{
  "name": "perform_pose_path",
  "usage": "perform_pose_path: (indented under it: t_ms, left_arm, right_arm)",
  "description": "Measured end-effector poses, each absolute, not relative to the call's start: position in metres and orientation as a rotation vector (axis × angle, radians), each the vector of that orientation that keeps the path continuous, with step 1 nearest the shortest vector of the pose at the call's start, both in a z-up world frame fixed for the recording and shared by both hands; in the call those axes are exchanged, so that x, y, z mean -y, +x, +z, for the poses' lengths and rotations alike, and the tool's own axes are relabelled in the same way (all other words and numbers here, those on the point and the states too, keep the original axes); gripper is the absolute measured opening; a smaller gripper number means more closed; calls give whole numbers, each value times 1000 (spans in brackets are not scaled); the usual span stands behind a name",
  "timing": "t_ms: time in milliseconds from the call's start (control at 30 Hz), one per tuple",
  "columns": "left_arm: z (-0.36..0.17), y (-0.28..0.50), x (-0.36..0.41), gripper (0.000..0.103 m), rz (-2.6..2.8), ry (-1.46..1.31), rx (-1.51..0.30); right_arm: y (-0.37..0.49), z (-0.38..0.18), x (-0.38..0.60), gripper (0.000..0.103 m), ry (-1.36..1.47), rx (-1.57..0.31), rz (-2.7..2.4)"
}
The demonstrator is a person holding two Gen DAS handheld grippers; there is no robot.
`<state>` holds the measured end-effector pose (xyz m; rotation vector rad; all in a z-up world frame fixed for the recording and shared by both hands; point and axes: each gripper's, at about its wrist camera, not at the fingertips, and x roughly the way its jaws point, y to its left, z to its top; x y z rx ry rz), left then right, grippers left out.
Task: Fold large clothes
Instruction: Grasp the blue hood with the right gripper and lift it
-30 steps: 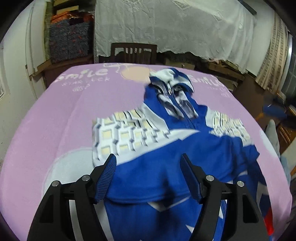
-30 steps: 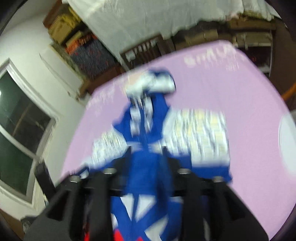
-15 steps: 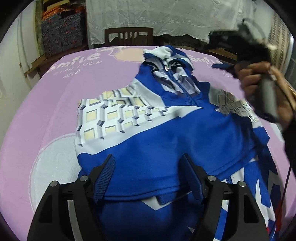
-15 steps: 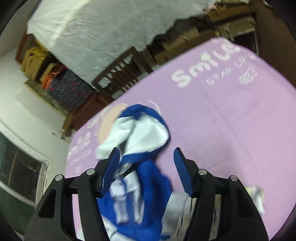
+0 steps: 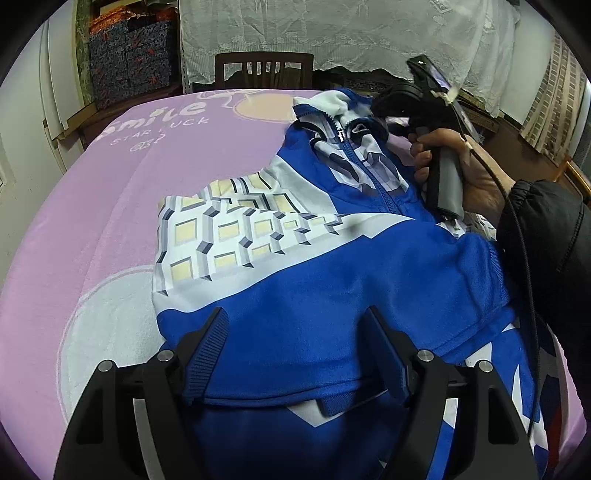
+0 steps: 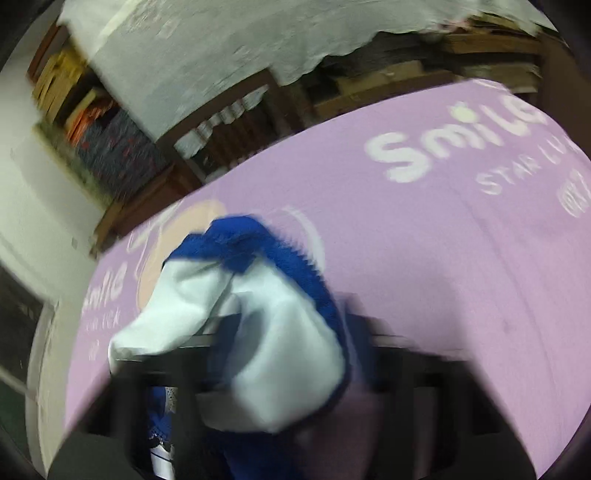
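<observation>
A blue and white hooded jacket (image 5: 332, 273) lies partly folded on the pink blanket (image 5: 85, 236), sleeves folded over the front, hood at the far end. My left gripper (image 5: 297, 332) is open and hovers just above the jacket's blue folded lower part. My right gripper (image 5: 384, 107) is at the hood (image 5: 332, 107), held by a hand. In the blurred right wrist view the hood (image 6: 258, 332), with its white lining showing, lies between and over the fingers of my right gripper (image 6: 291, 365); whether they are closed on it is unclear.
A dark wooden chair (image 5: 264, 70) stands behind the far edge of the blanket. A white lace cloth (image 5: 332, 33) hangs behind it. Patterned boxes (image 5: 129, 55) are stacked at the far left. White "Smile" lettering (image 6: 454, 144) is printed on the blanket.
The right gripper has moved forward onto the hood, which now lies over its fingers. The left gripper has stayed open over the jacket, moving slightly closer.
</observation>
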<state>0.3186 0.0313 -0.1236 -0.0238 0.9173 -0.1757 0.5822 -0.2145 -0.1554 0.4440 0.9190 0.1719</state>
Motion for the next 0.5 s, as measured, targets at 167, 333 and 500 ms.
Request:
perform_pose_path:
  t_ms: [167,333,500]
  left_arm:
    - [-122,318,-34,76,-172,-32,-914]
    - [-114,315,-40,76,-139,-36,-877]
    - [-105,312,-54,76,-92,-52,-836]
  right_arm:
    - [567,-121,198,5,321,-816,230]
    - [527,-65,186,5,238,-721,327]
    - [467,-20,173,5,138,-657,398]
